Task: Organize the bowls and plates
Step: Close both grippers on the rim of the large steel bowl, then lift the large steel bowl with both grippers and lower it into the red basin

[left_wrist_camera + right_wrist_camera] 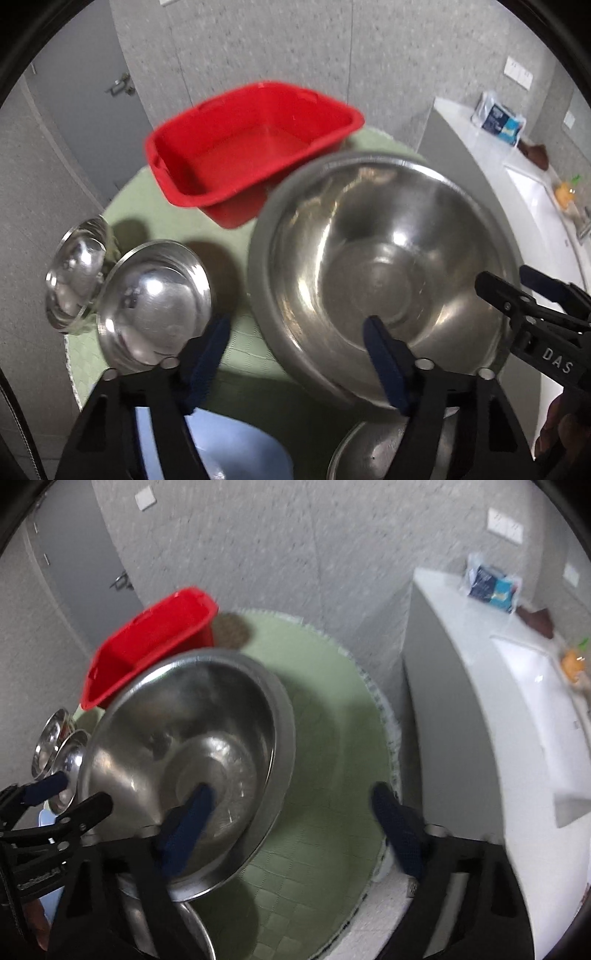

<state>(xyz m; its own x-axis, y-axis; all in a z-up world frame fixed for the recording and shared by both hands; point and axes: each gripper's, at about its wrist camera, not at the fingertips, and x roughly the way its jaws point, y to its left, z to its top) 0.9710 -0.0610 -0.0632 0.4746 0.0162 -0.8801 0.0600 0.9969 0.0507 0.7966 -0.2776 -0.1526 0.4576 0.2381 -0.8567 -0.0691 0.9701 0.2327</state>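
A large steel bowl [384, 273] is lifted and tilted above the green mat [147, 206]. It also shows in the right wrist view [184, 753]. My left gripper [295, 354] is open, its right finger inside the bowl's near rim. My right gripper [291, 812] is open, its left finger inside the bowl. What bears the bowl is unclear. A red tub [251, 147] stands behind it, seen too in the right wrist view [147, 638]. Two small steel bowls [155, 299] lie at the left. A blue plate [229, 450] and a steel plate [369, 454] lie below.
The round table with the green mat [332, 775] stands near a white counter [517, 738] on the right, which carries a bag [491, 583] and small items. A grey door [85, 110] and wall are behind.
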